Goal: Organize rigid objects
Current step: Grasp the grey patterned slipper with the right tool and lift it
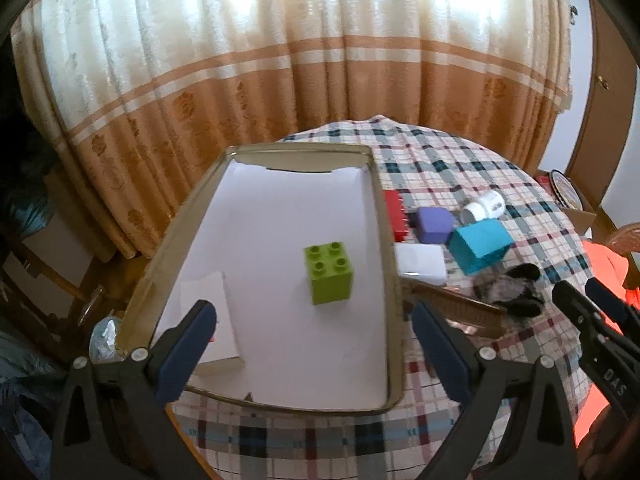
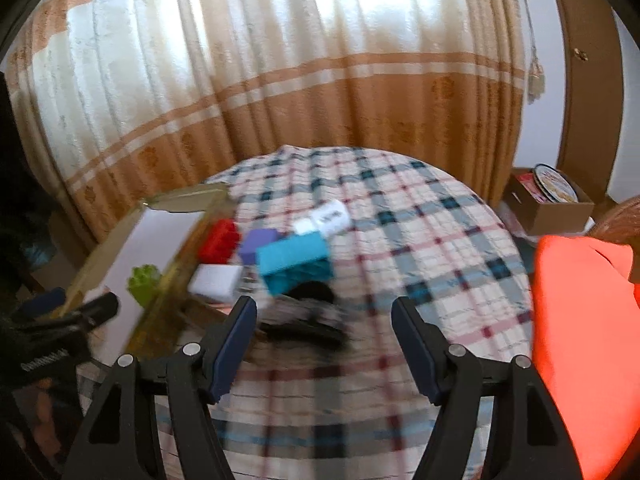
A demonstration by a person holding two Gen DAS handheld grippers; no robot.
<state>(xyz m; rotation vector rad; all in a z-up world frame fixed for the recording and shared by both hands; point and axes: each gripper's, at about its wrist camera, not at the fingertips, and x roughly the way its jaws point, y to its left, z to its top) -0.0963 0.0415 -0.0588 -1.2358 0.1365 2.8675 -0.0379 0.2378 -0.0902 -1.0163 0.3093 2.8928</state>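
Blocks – hard plastic cubes – are sitting beside the paper-lined metal tray holding a studded green brick; both tongs are gaping, released.

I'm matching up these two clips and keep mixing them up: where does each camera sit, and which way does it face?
Left wrist: on the left gripper, angled down at the tray holding the green block; its own fingers and the right gripper show.
Right wrist: on the right gripper, angled down at the checked tablecloth; its own fingers show.
Shared: tray, green block, teal box, curtain.

Left wrist view over tray; right beside it; both face curtain.
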